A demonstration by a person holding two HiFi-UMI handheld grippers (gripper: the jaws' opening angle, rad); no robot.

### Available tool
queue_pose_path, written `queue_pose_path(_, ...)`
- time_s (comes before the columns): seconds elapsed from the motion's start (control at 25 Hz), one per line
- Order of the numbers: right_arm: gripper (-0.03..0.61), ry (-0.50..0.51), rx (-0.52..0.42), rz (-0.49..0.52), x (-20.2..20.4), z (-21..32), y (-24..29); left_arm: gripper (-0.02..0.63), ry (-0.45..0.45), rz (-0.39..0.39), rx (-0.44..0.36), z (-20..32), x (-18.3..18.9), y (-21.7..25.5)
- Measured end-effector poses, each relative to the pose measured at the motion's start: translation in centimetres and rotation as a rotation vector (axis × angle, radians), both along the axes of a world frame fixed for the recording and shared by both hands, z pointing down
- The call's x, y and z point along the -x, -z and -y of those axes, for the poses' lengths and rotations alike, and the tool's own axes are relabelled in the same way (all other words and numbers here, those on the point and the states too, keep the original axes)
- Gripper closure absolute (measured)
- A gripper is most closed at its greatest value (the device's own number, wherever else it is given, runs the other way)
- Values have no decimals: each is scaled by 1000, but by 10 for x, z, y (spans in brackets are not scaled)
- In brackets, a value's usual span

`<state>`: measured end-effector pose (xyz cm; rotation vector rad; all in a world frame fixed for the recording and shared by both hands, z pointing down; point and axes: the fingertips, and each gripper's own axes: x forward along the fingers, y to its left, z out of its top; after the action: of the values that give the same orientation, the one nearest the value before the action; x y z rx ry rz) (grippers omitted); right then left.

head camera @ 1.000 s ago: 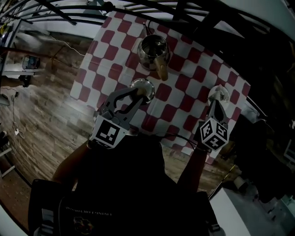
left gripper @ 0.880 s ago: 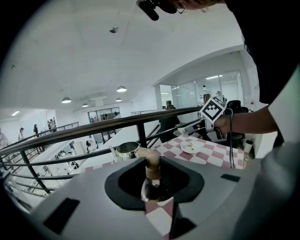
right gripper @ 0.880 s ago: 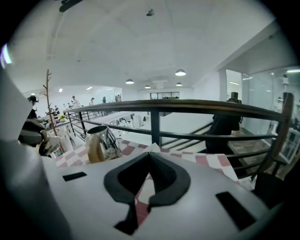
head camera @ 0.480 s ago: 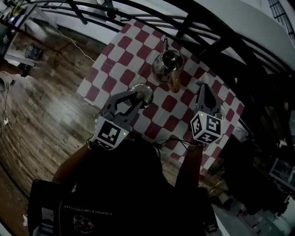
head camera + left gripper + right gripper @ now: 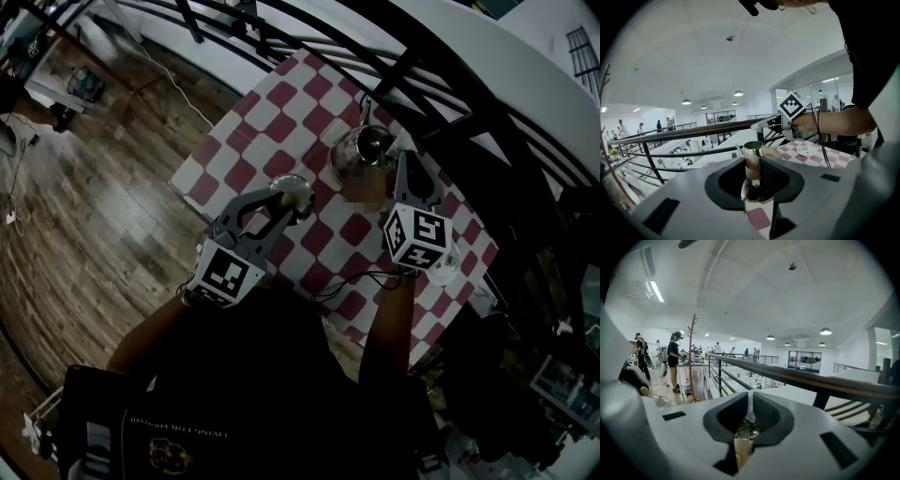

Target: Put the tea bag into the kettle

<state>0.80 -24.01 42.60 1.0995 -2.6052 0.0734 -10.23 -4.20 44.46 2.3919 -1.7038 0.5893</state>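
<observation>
The steel kettle (image 5: 361, 152) with a wooden handle stands open on the checked table (image 5: 258, 141). My left gripper (image 5: 281, 194) is shut on the kettle lid (image 5: 293, 187) and holds it in front and to the left of the kettle. In the left gripper view the lid's wooden knob (image 5: 752, 166) sits between the jaws. My right gripper (image 5: 405, 161) hangs just right of the kettle's top, shut on a thin white piece of the tea bag (image 5: 750, 409). Right under it lie the kettle's mouth (image 5: 746, 430) and handle (image 5: 739, 450). The rest of the bag is hidden.
A small white saucer (image 5: 441, 273) lies on the table's right part, behind the right hand. A black railing (image 5: 441, 94) runs close past the table's far side. Wooden floor (image 5: 84, 216) lies to the left. People stand far off in the hall (image 5: 675, 357).
My right gripper has left the saucer at the right, risen and swung left to the kettle. The left gripper with the lid has drifted a little toward the kettle.
</observation>
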Motion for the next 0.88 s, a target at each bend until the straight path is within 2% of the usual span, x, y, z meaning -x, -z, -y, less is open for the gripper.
queue_pose_path(0.08,534,7,5,1,7,3,-3,511,13,-1,1,0,4,0)
queue_pose_path(0.12,477,4,7,5,8,3,-4,512,16,1,1,-1,6,0)
queue_pose_path(0.2,440,-9,14,13,6,3,-4,511,20,6,5,-3,9,-2)
queue_pose_path(0.64,440,-15,36,24,-10,-21,-2,511,-15,-4,-15,-3,3,4)
queue_pose_path(0.88,443,89,47,118,-13,-52,14,511,-52,-6,-26,7,-5,8)
